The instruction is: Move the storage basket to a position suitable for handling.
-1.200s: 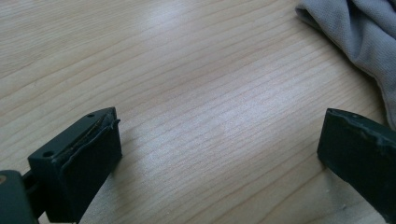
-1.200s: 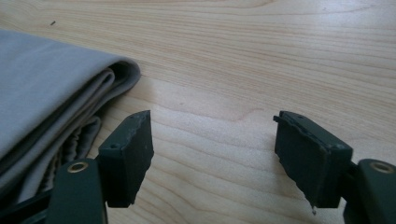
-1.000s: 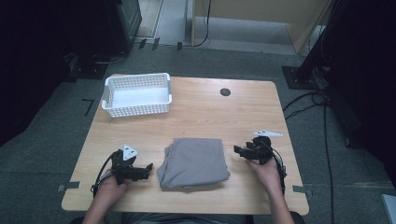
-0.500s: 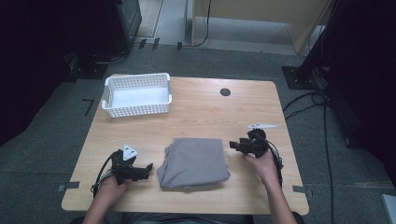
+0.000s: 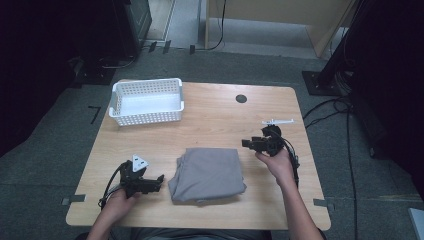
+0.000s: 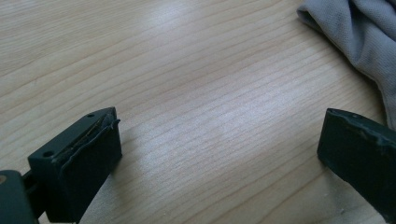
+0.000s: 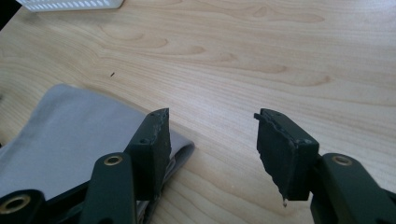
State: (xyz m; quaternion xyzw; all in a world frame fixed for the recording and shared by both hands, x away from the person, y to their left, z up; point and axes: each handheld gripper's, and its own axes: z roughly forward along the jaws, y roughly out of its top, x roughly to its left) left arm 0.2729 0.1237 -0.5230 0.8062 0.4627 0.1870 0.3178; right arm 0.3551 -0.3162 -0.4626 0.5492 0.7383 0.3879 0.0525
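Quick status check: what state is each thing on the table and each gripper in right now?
grey cloth: folded, flat on the table, not gripped.
white basket: upright, empty.
left gripper: jaws open, nothing between them, beside the cloth.
right gripper: jaws have just been closing, apart now, nothing between them, at the cloth's far right corner.

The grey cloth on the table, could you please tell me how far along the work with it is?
Done: the grey cloth lies folded on the table. In hand: nothing; the right claw has just been closing on air beside its far corner, and the left claw waits open. Left, probably: the white basket holds nothing, so the cloth may yet go there.
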